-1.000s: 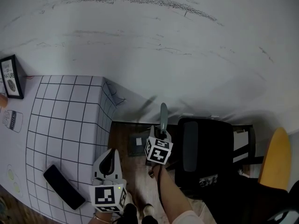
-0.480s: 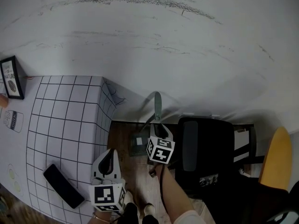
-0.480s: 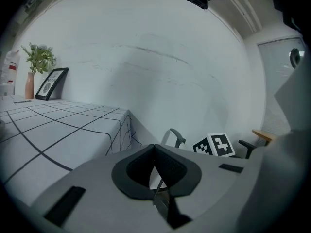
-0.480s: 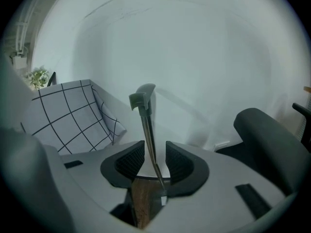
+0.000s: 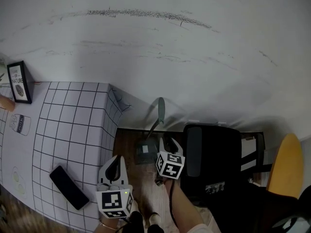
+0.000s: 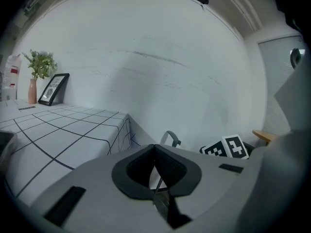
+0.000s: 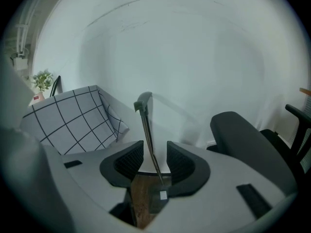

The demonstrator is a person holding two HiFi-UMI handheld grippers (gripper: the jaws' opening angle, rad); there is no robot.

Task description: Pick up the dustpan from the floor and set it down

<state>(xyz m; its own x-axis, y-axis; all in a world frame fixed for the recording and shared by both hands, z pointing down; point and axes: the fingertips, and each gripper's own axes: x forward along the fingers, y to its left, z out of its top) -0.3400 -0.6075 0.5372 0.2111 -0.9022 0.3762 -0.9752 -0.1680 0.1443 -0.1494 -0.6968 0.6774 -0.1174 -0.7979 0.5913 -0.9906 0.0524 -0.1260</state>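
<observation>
**Dustpan Down by the Wall, Right Gripper Let Go**

The dustpan [image 5: 145,152] was down on the wooden floor [image 5: 127,144], standing in the gap between the checked-cloth table [image 5: 73,125] and the black office chair [image 5: 214,164]. Its long handle [image 7: 144,102] rose up and leaned towards the white wall [image 5: 170,42].

The right gripper [image 5: 168,142] hung just over it, and its jaws had just been opening. In the right gripper view the thin shaft ran up between the two pads with a gap on each side, so it was released, with nothing pressed. The left gripper [image 5: 113,165] sat lower, beside the table edge, clenched pad to pad on nothing.

On to containers! The pan's tray faced the camera, but what lay in it I could not tell. A small white label [image 7: 163,195] showed on it, too tiny to read. Far back on the table, a slim pink vase [image 6: 32,89] held a leafy green plant [image 6: 41,62].

For writing, the framed picture [image 5: 19,81] beside the vase carried the word "NATURE", and the rest was too small. A dark flat slab [image 5: 69,187] lay on the cloth with no markings visible. Each gripper's cube wore black-and-white square markers.
</observation>
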